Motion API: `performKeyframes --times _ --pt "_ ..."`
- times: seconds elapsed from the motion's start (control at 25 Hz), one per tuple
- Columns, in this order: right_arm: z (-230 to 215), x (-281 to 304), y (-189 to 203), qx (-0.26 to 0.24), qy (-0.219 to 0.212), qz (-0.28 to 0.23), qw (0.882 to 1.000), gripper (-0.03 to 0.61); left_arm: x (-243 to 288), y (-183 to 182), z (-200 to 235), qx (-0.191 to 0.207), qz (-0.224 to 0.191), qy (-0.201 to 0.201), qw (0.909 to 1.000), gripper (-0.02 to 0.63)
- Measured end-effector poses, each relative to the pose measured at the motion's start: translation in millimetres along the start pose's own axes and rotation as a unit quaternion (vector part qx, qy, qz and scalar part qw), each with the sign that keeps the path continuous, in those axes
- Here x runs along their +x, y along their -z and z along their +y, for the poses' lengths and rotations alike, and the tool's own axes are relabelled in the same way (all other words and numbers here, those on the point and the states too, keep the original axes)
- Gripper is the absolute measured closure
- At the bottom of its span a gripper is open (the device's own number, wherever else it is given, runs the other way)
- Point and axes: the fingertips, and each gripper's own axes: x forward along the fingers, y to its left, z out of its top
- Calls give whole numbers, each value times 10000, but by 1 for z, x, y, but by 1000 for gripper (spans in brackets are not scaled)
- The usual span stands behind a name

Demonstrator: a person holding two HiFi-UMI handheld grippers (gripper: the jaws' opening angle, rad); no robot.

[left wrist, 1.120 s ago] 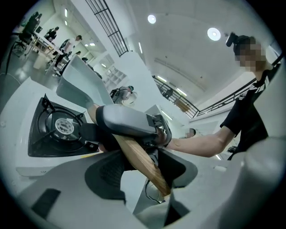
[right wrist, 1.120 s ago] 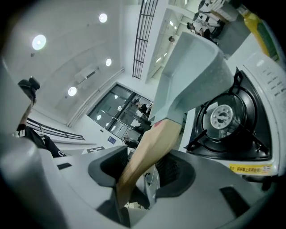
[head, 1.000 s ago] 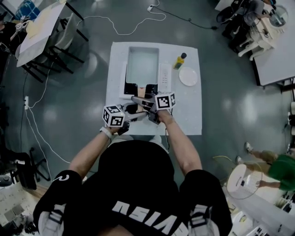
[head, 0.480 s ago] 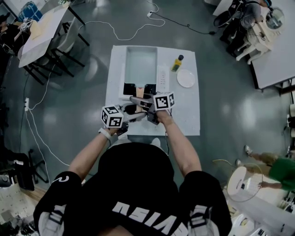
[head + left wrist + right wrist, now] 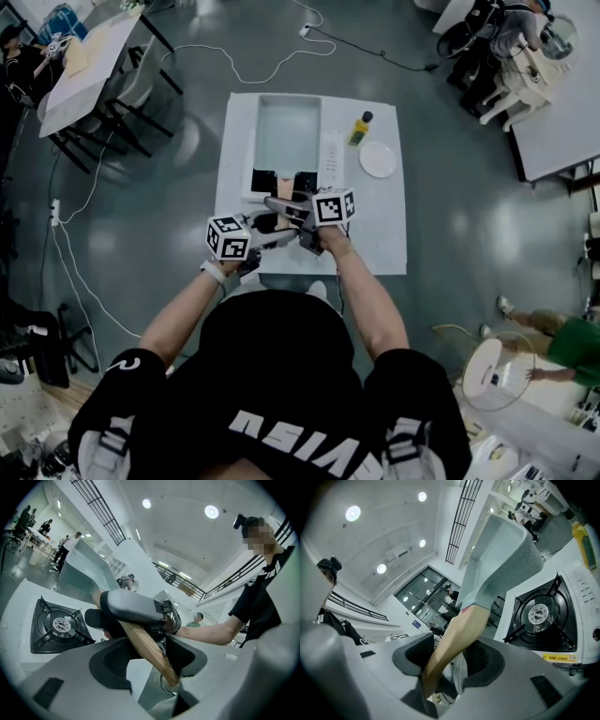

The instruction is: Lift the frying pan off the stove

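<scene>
Left tongs and right tongs, both clamped on the wooden handle, have crept slightly higher, so the frying pan now hangs at 12 o'clock ahead of them, clear above the stove; I judge the lift essentially done.

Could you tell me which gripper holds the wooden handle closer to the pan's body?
Right. The right gripper clamps the handle toward the pan; the left gripper grips the handle's free end, farther from it.

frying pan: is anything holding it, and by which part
The pan is held by its wooden handle: left gripper at the end, right gripper nearer the pan.
</scene>
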Motion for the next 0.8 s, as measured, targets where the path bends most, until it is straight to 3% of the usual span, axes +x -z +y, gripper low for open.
performKeyframes --times 0.44,0.8 --pt "3 -12 5 -4 92 -198 9998 393 6 6 -10 59 144 168 9997 390" --pt "0 -63 16 108 313 -469 9984 393 44 23 -35 68 408 453 9981 390"
